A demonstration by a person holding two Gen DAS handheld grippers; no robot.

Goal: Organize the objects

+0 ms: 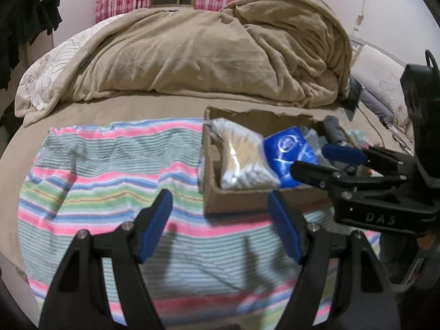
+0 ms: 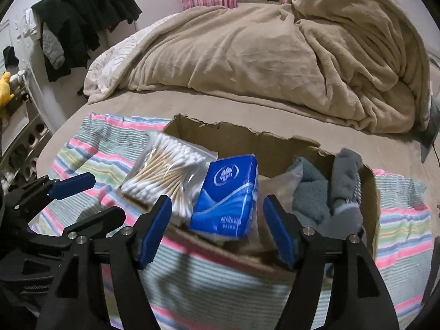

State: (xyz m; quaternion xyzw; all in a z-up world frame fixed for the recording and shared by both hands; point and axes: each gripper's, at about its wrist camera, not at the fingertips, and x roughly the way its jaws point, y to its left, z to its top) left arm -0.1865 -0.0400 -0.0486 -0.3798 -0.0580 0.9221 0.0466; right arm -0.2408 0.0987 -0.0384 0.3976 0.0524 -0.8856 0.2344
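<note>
A torn cardboard box (image 1: 247, 203) (image 2: 368, 192) sits on a striped towel (image 1: 110, 181) (image 2: 90, 143) on the bed. In it lie a clear bag of cotton swabs (image 1: 242, 154) (image 2: 165, 170), a blue tissue pack (image 1: 288, 151) (image 2: 228, 195) and grey-blue cloths (image 2: 310, 192) (image 1: 334, 130). My left gripper (image 1: 220, 211) is open and empty over the towel, just before the box's near left corner. My right gripper (image 2: 217, 214) is open and empty at the box's near edge, facing the tissue pack; it also shows in the left wrist view (image 1: 316, 162).
A rumpled tan blanket (image 1: 220, 49) (image 2: 275, 49) lies behind the box. Dark clothes (image 2: 82, 13) hang at the left by a shelf (image 2: 19, 126). A dark device with a cable (image 1: 354, 96) lies at the right of the bed.
</note>
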